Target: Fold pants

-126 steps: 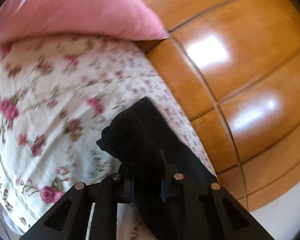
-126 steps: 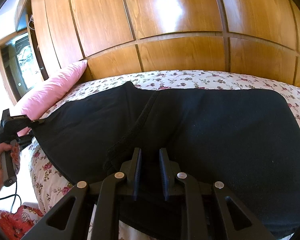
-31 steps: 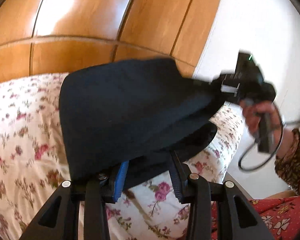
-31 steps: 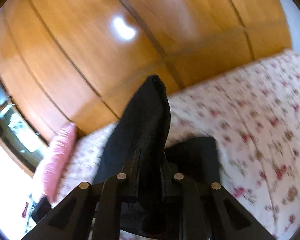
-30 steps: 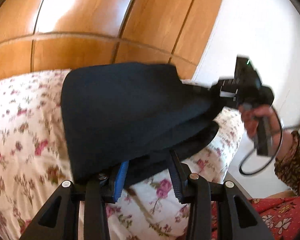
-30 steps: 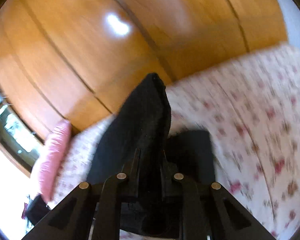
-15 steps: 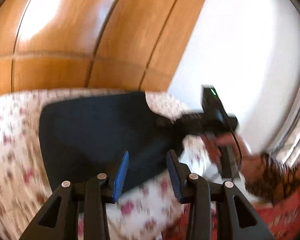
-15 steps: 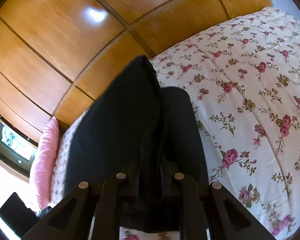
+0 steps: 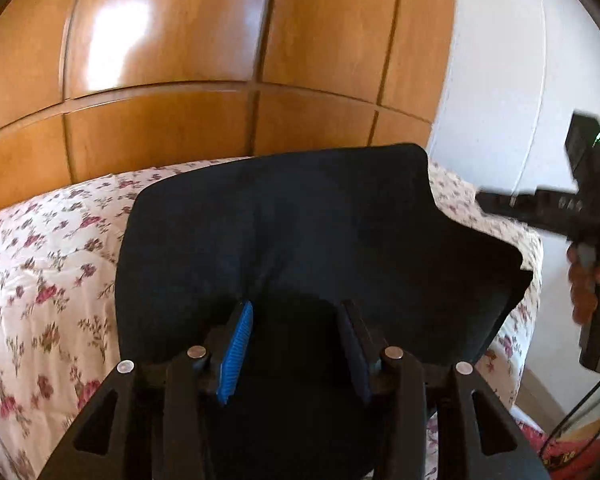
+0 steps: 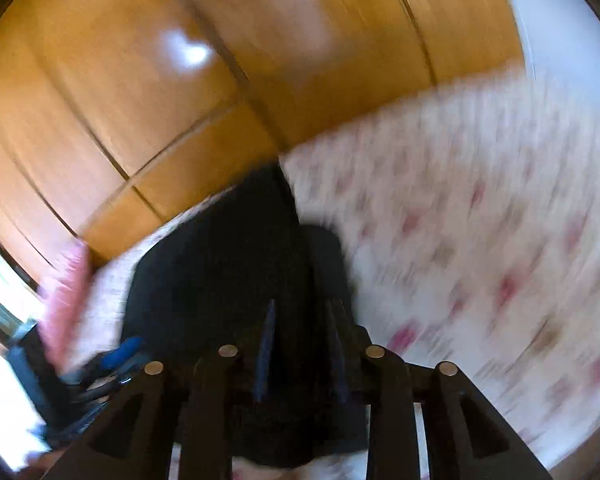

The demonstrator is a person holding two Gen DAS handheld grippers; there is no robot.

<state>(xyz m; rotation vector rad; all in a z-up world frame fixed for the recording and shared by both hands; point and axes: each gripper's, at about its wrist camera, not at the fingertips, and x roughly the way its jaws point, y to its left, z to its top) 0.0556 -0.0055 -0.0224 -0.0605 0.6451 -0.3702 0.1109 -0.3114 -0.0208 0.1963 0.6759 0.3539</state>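
The black pants point(image 9: 300, 240) lie folded over on the floral bed cover point(image 9: 40, 280). My left gripper point(image 9: 296, 340) is open just above the near edge of the pants, with one blue pad point(image 9: 236, 352) showing. In the left wrist view my right gripper point(image 9: 500, 204) is at the right, off the far corner of the pants. In the blurred right wrist view the pants point(image 10: 228, 280) lie ahead, and my right gripper point(image 10: 300, 344) has its fingers apart over them.
A glossy wooden panel wall point(image 9: 220, 80) runs behind the bed. A white wall point(image 9: 500, 80) is at the right. A pink pillow point(image 10: 66, 292) lies at the left end of the bed. The person's hand point(image 9: 592, 276) holds the right gripper.
Both grippers carried one end of the pants over onto the other half. My left gripper opened and let go half a second ago. My right gripper has now opened and pulled away.
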